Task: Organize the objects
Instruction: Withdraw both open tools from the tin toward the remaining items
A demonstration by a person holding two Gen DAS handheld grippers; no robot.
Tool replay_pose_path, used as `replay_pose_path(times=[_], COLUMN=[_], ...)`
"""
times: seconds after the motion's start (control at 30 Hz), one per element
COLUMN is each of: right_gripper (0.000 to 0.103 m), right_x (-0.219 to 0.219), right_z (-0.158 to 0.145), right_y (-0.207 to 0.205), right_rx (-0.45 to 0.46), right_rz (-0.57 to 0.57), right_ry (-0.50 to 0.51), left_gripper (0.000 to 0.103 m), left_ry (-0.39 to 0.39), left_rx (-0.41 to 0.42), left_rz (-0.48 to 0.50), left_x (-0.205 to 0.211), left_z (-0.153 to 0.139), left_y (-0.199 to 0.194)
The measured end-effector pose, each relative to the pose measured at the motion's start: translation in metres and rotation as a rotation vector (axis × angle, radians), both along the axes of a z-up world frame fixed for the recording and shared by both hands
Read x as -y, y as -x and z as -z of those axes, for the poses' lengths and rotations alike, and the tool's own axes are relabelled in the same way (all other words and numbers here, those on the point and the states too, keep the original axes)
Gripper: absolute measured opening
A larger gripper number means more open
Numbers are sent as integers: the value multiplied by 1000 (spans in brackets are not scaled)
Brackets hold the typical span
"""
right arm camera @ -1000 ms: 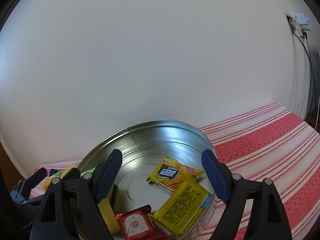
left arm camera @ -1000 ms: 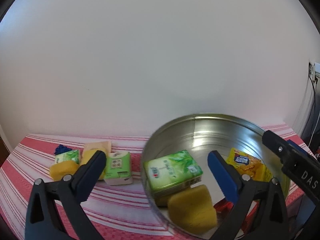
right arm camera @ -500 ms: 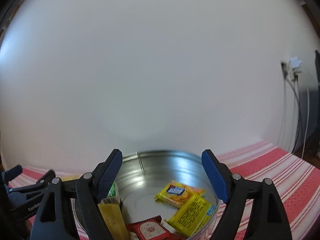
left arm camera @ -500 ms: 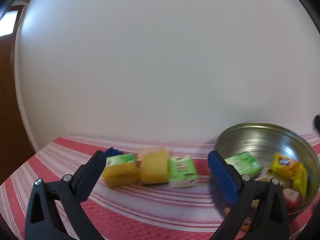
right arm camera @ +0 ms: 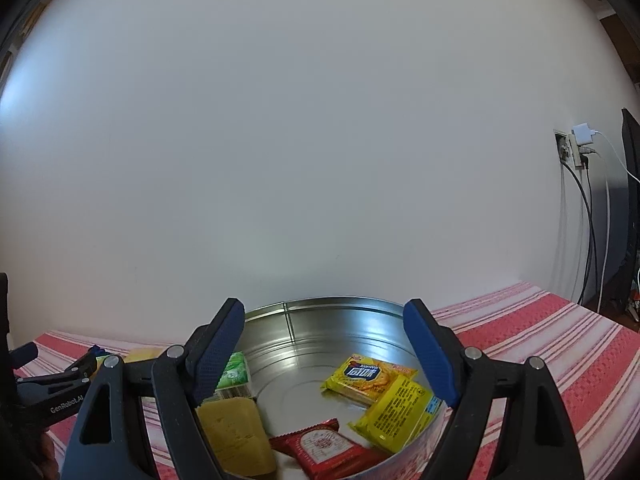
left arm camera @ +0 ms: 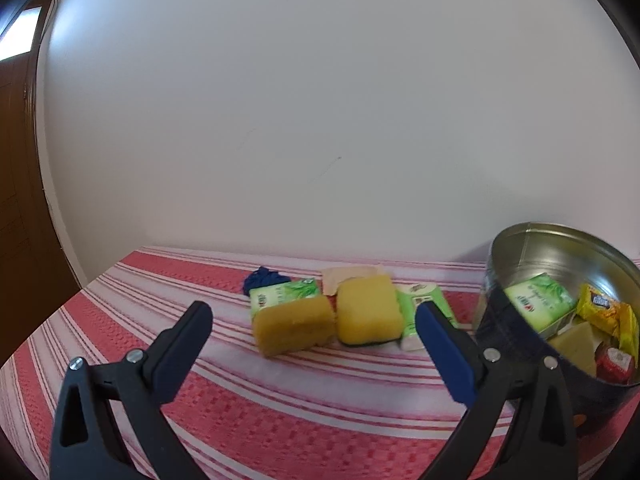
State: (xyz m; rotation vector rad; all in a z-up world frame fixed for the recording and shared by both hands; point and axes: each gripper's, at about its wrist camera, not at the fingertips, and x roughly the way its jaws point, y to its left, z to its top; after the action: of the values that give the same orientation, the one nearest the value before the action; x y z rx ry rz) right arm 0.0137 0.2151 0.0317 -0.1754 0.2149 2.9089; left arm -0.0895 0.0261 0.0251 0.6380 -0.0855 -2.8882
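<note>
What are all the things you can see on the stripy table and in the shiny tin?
metal tin: 1, silver, on the cloth at the right
yellow snack packets: 2, yellow, in the tin
red packet: 1, red, in the tin
green tissue packs: 3, green; two on the cloth, one in the tin
yellow sponges: 3; two on the cloth, one in the tin
blue thing: 1, behind the sponges, too small to tell
beige packet: 1, behind the sponges
striped tablecloth: 1, red and white
left hand-held gripper: open, empty
right hand-held gripper: open, empty
</note>
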Motion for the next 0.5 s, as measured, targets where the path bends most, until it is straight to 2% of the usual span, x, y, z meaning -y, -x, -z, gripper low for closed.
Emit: replay_pose_path(times=[0.3,0.5], right_gripper=[83,83], right_x=[35,58], right_z=[-2,6], right_y=[1,10], right_rx=[33,76], right_rz=[-59,-120], right_ry=[-32,-16], left_gripper=[103,103], left_ry=[-32,-28], left_rx=[27,37], left_rz=[-3,-32], left_x=[24,48], left_z=[5,4], left_y=[4,7])
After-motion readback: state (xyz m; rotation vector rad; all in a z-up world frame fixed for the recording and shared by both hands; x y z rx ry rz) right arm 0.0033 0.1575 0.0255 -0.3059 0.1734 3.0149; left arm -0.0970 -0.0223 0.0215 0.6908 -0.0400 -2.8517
